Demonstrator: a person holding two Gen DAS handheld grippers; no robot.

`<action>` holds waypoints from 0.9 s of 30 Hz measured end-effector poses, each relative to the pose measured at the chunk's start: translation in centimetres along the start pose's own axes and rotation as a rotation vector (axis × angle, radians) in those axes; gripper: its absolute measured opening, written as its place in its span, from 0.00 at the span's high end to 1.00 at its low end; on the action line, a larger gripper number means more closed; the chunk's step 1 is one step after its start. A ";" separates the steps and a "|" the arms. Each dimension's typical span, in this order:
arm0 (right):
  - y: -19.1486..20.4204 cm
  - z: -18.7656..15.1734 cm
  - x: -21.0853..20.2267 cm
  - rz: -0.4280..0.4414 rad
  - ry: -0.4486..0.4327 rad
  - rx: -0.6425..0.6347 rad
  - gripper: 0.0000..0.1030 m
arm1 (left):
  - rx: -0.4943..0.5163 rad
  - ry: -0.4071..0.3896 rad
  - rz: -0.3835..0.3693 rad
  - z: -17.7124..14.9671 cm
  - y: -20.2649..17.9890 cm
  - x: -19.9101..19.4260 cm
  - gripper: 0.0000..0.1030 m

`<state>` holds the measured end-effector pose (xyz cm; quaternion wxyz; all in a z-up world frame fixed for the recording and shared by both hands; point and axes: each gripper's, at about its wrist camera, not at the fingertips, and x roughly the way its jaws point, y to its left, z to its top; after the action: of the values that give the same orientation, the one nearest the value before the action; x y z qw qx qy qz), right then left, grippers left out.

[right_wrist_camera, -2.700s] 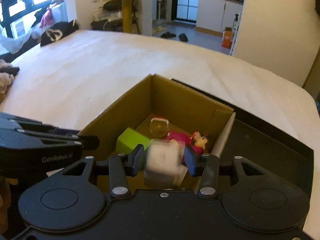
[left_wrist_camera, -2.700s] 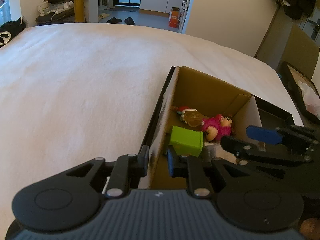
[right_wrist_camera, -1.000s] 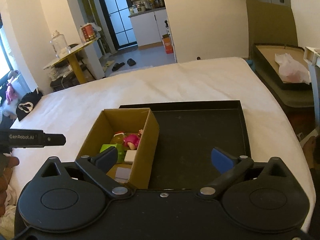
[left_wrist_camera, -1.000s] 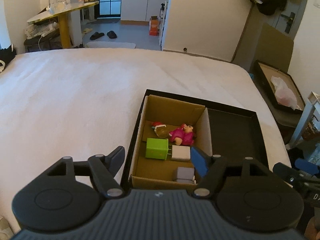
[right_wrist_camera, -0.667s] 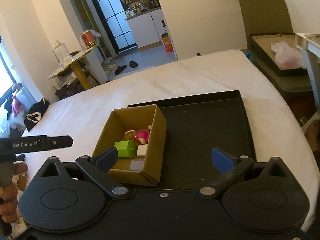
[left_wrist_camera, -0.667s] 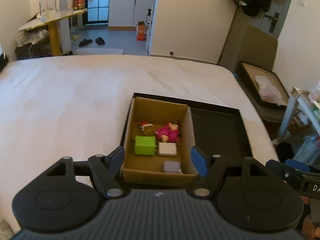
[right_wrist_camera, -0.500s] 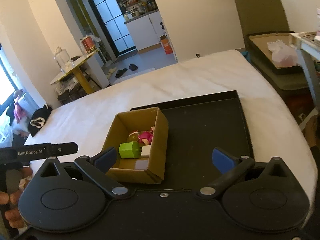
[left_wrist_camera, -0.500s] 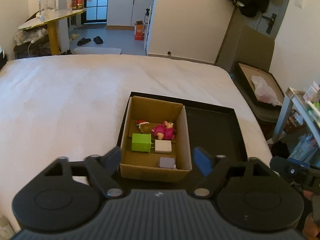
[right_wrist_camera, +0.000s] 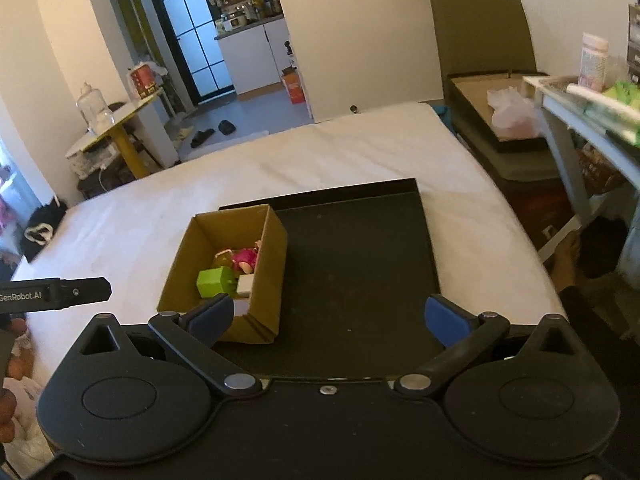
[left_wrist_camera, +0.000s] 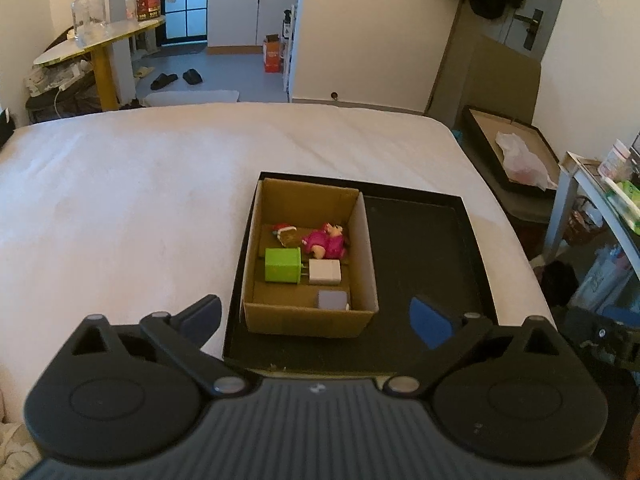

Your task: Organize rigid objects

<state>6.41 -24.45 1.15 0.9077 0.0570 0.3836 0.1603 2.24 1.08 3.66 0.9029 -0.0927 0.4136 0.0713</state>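
Two grippers hang above the near edge of a white bed (left_wrist_camera: pixel 132 200), both with jaws spread wide and holding nothing. The left gripper (left_wrist_camera: pixel 316 316) looks down on a brown cardboard box (left_wrist_camera: pixel 308 322) that sits in the left part of a shallow black tray (left_wrist_camera: pixel 420 240); the tray lies on the bed's right side. Inside the box a green cube-shaped plug (left_wrist_camera: pixel 282 265) lies against the left wall, with a white charger block (left_wrist_camera: pixel 325 272) touching its right side and a small grey block (left_wrist_camera: pixel 333 300) nearer the front wall. Behind them, toward the far wall, lie a pink pig figure (left_wrist_camera: pixel 326 242) and, just left of it, a small amber figure with a red cap (left_wrist_camera: pixel 285 233). The right gripper (right_wrist_camera: pixel 328 320) is held a little to the right, over the tray's bare black floor, its left fingertip (right_wrist_camera: pixel 211 316) overlapping the box's near corner in that view. From there the box (right_wrist_camera: pixel 266 280), tray (right_wrist_camera: pixel 360 260), green plug (right_wrist_camera: pixel 215 281), white block (right_wrist_camera: pixel 245 285) and pig (right_wrist_camera: pixel 245 258) are all visible, and the left gripper's finger shows at the frame's left edge, out over the bed (right_wrist_camera: pixel 140 224).
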 end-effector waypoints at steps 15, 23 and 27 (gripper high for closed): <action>0.8 0.5 -1.4 -0.033 -0.009 -0.025 0.00 | 0.027 -0.004 0.013 0.0 0.2 -1.6 0.03; 0.8 0.5 -1.6 -0.027 -0.010 -0.025 0.00 | 0.036 -0.021 0.019 0.3 0.1 -2.2 0.03; 0.7 0.5 -1.5 -0.034 -0.004 -0.027 0.00 | 0.046 -0.014 0.040 0.3 0.1 -1.9 0.03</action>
<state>5.62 -24.23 2.67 0.9117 0.0385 0.3807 0.1499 1.18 1.11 5.26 0.9061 -0.0631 0.4105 0.0802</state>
